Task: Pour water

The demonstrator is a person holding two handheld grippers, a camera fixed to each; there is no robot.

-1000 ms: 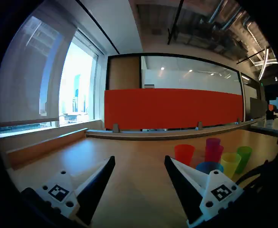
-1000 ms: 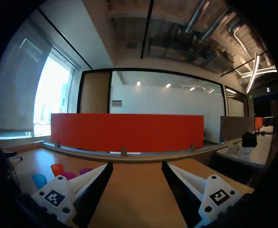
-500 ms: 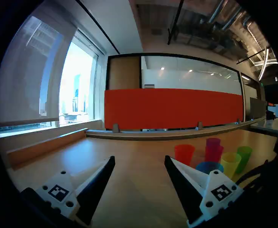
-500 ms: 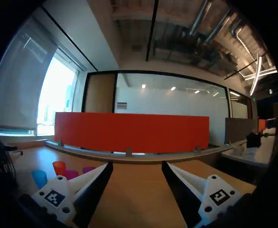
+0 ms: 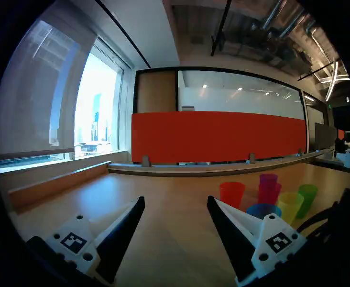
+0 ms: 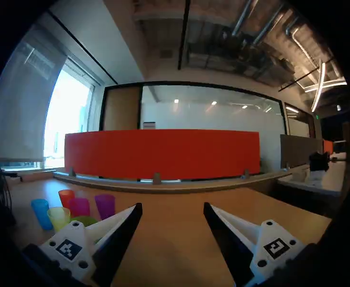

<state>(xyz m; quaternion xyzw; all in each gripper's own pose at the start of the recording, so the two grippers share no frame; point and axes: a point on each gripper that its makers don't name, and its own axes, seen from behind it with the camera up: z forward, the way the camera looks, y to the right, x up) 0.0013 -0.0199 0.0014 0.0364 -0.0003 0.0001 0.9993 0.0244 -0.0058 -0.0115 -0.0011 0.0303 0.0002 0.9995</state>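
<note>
We find the left tool (image 5: 175,225) held low over the wooden bench (image 5: 165,191), its fingers set apart. A cup cluster (image 5: 270,197) stands on the bench towards its right-hand edge: a red cup (image 5: 232,193), a magenta cup (image 5: 269,192) with a purple cup (image 5: 268,178) behind it, a yellow cup (image 5: 290,205), a green cup (image 5: 308,197) and a blue cup (image 5: 262,209), the last partly hidden by the tool's finger. The right tool (image 6: 171,229) likewise has its fingers spread wide. The cups sit well short of the bench's far edge, where an orange divider panel (image 6: 160,153) runs.
</note>
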